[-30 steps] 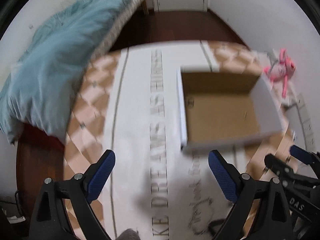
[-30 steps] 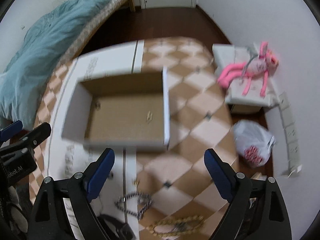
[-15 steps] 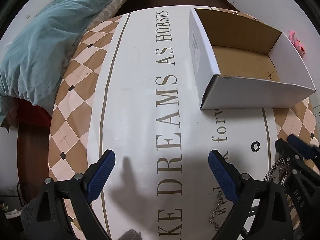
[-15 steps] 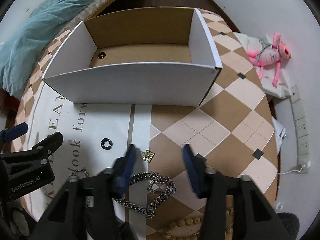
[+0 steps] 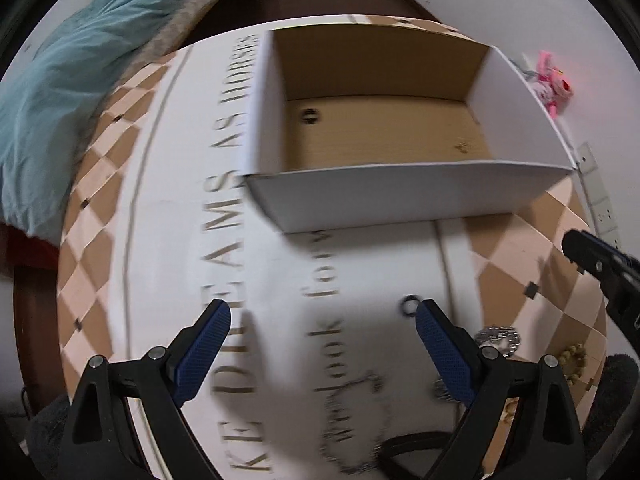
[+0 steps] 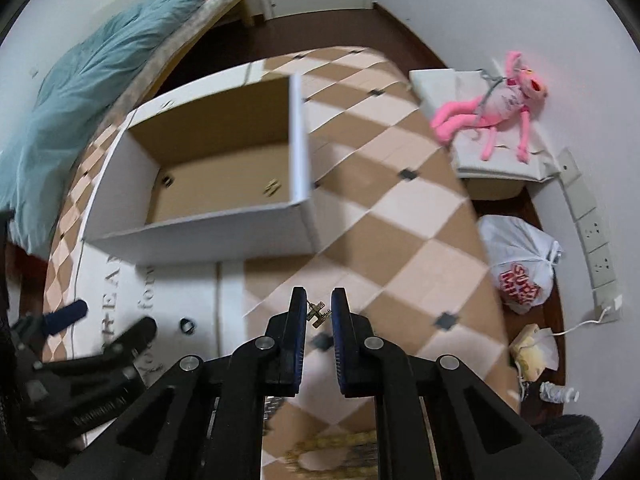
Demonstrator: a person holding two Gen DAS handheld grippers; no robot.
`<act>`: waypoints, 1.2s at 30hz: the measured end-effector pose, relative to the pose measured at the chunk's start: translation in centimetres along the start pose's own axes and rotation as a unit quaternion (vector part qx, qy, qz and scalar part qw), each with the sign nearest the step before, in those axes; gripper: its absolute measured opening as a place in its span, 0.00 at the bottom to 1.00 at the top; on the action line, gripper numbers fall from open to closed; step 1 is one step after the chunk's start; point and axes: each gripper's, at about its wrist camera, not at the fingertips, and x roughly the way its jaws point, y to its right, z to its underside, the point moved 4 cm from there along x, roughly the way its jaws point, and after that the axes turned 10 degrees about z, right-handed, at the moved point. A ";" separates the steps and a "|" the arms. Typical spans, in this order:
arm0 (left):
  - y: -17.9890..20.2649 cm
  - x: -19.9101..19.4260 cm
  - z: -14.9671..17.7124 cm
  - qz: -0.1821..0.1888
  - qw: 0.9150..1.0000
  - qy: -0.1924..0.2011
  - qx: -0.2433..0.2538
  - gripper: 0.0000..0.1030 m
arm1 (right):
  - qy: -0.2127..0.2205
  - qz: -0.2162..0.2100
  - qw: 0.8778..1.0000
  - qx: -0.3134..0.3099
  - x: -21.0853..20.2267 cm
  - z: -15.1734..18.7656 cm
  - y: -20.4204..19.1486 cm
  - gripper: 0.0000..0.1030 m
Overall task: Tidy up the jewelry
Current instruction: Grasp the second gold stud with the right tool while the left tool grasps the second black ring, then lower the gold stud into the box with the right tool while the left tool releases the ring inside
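Right wrist view: gold earring (image 6: 319, 312) pinched between right hand-held gripper (image 6: 319, 307) fingertips.

— What is set on the table (image 6: 400, 216)?
— A box (image 6: 192, 240), with an earring (image 6: 271, 189) and a ring (image 6: 167, 180) in it.
— And before the box?
— Another ring (image 5: 409, 305) is laid on the table; a chain (image 5: 496, 338) and beads (image 5: 573, 356) are placed right of it.

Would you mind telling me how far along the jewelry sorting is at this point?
Early stage. Done: two small pieces already lie in the cardboard box, a dark ring and a small gold piece. In hand: the right gripper holds a small gold charm. The left gripper is open. Left on the table: a black ring, silver chain and gold beads.
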 end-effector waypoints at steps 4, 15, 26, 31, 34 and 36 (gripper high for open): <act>1.8 0.3 0.1 0.011 1.000 0.007 0.020 0.77 | -0.002 0.006 1.000 0.007 0.4 -0.1 1.4 0.12; 3.9 1.0 -0.1 0.027 0.998 0.005 0.050 0.09 | -0.007 0.011 1.000 0.021 0.5 0.6 2.4 0.13; 3.7 -4.7 -2.9 0.076 0.995 0.058 0.035 0.09 | 0.024 -0.036 0.998 0.036 -3.6 -1.7 2.0 0.13; 3.1 -6.6 -7.4 0.115 0.991 0.064 0.017 0.09 | 0.032 -0.086 0.995 0.033 -5.2 -5.6 0.4 0.13; 2.2 -6.2 -10.2 0.116 0.992 0.055 0.017 0.09 | 0.023 -0.103 0.994 0.021 -4.4 -8.5 -1.2 0.12; 1.7 -5.5 -11.3 0.111 0.993 0.048 0.015 0.09 | 0.005 -0.113 0.993 0.016 -3.1 -10.3 -2.1 0.12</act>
